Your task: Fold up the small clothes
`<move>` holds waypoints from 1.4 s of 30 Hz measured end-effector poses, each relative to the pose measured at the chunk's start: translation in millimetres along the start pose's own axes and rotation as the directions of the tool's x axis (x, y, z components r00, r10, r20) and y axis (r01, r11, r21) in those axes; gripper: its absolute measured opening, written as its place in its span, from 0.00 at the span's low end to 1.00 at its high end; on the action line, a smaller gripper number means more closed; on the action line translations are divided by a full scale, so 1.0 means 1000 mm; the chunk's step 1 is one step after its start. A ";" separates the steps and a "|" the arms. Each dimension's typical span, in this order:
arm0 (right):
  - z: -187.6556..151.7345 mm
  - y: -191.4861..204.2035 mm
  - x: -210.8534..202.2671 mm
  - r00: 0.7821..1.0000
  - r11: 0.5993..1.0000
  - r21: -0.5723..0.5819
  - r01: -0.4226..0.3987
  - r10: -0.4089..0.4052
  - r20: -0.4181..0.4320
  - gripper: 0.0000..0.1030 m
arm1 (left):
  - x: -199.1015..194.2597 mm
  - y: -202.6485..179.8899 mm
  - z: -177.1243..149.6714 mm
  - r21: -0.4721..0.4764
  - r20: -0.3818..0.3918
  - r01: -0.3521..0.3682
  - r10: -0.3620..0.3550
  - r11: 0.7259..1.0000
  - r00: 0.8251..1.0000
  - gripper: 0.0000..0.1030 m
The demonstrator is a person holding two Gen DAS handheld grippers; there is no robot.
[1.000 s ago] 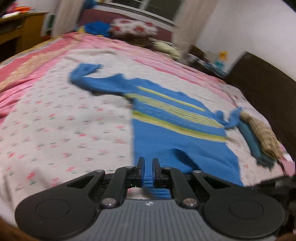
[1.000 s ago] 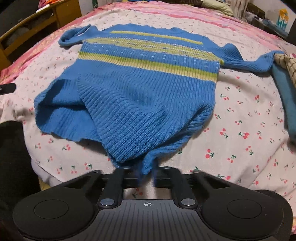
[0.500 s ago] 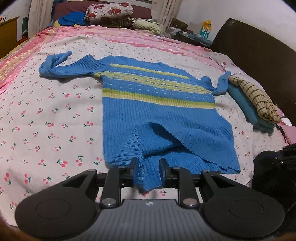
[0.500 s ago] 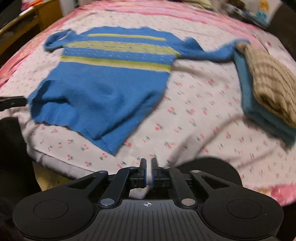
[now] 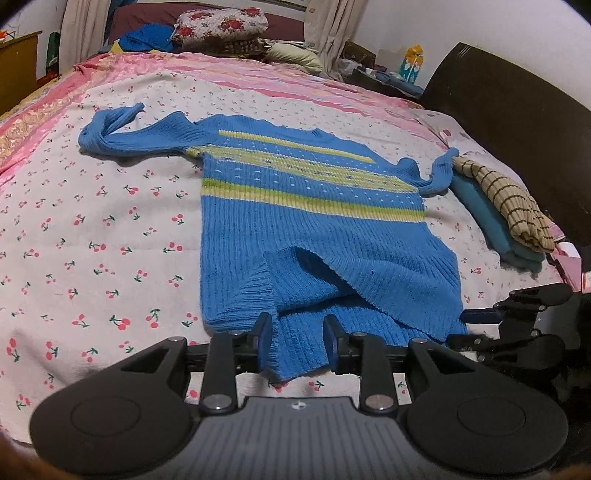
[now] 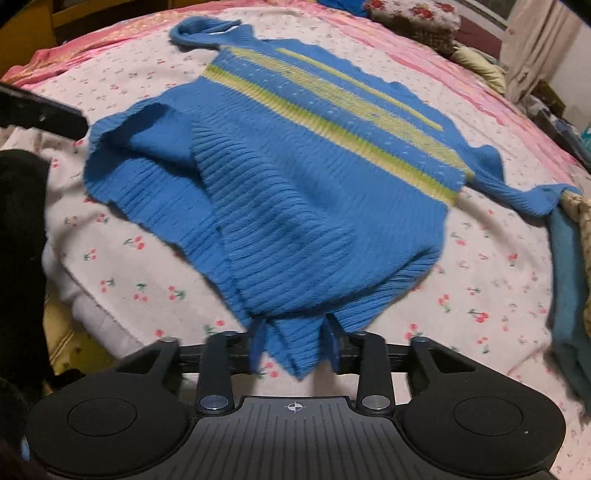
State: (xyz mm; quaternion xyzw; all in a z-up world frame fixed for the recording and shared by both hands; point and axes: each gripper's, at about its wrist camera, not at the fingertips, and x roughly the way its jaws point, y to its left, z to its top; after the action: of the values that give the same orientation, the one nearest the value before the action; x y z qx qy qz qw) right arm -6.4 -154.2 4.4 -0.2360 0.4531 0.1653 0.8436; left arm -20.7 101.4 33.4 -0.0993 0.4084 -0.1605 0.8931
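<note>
A blue knitted sweater with yellow-green stripes lies spread on the cherry-print bed sheet, sleeves out to both sides. Its hem is rumpled and partly turned up at the near edge. My left gripper sits at the hem's left part; its jaws are opening and a flap of hem lies loose between them. My right gripper is at the hem's right corner of the sweater; its jaws are opening too, with the blurred corner hanging between them. Each gripper shows at the edge of the other's view.
A folded stack of teal cloth topped by a checked beige cloth lies by the sweater's right sleeve. A dark wooden bed board runs behind it. Floral pillows sit at the far end, and the near bed edge drops off below my grippers.
Both grippers were shut on the sweater's hem a second ago; their jaws have since parted. The hem has sunk onto the sheet. The right view swung off to the right and came back.
</note>
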 end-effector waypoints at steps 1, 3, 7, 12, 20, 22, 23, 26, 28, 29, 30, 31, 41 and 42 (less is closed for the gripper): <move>-0.001 -0.006 -0.001 1.000 0.999 0.033 0.005 -0.005 -0.005 0.28 | 0.001 -0.001 0.000 0.000 0.000 0.004 -0.004 1.000 1.000 0.35; -0.004 -0.021 -0.003 1.000 0.992 0.127 -0.018 0.020 -0.012 0.02 | 0.001 -0.002 0.000 0.002 0.003 0.013 -0.013 1.000 1.000 0.35; -0.012 -0.051 -0.029 0.998 0.955 0.291 -0.057 0.047 0.041 0.01 | -0.001 -0.003 -0.001 0.003 0.003 0.017 -0.017 1.000 1.000 0.35; -0.036 -0.093 -0.055 0.996 0.838 0.537 -0.091 0.085 0.036 0.00 | 0.000 0.001 -0.005 -0.009 -0.019 -0.008 0.008 1.000 1.000 0.36; -0.054 -0.097 -0.071 1.000 0.837 0.547 -0.008 0.016 -0.010 0.06 | -0.012 0.010 -0.014 -0.030 -0.028 -0.040 0.039 0.999 0.999 0.36; -0.038 -0.080 -0.074 0.998 0.880 0.470 -0.065 0.044 0.055 0.09 | -0.013 0.012 -0.013 -0.042 -0.024 -0.044 0.043 0.998 0.999 0.36; -0.030 -0.070 -0.073 0.994 0.898 0.430 -0.099 0.072 0.079 0.09 | -0.012 0.010 -0.011 -0.043 -0.018 -0.038 0.038 0.998 0.999 0.36; -0.010 -0.045 -0.062 0.990 0.935 0.333 -0.121 0.089 0.108 0.09 | -0.006 -0.002 -0.007 0.006 0.003 -0.078 0.078 0.997 0.997 0.45; -0.003 -0.035 -0.051 0.990 0.947 0.295 -0.130 0.107 0.095 0.17 | 0.005 -0.010 -0.003 0.059 0.018 -0.142 0.141 0.988 0.990 0.47; -0.002 -0.032 -0.047 0.990 0.948 0.290 -0.129 0.107 0.091 0.23 | 0.011 -0.013 -0.001 0.080 0.018 -0.172 0.171 0.982 0.985 0.49; -0.002 -0.031 -0.044 0.991 0.951 0.283 -0.124 0.103 0.086 0.26 | 0.018 -0.014 0.001 0.095 0.015 -0.198 0.197 0.976 0.980 0.50; -0.002 -0.030 -0.041 0.992 0.955 0.273 -0.116 0.098 0.080 0.27 | 0.025 -0.015 0.004 0.107 0.011 -0.221 0.221 0.970 0.975 0.50; 0.015 -0.008 0.006 0.995 0.996 0.091 -0.019 0.010 0.100 0.20 | 0.048 0.005 0.014 0.110 -0.033 -0.353 0.359 0.929 0.933 0.21; 0.015 -0.011 0.011 0.997 0.994 0.107 -0.020 0.012 0.079 0.02 | 0.039 0.013 0.013 0.087 -0.027 -0.359 0.363 0.929 0.932 0.20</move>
State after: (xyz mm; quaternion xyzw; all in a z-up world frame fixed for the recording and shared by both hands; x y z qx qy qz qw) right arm 15.5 -154.8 5.3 -0.1800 0.4297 0.1565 0.8709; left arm 15.6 100.1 10.6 0.0167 0.4318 -0.0120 0.9017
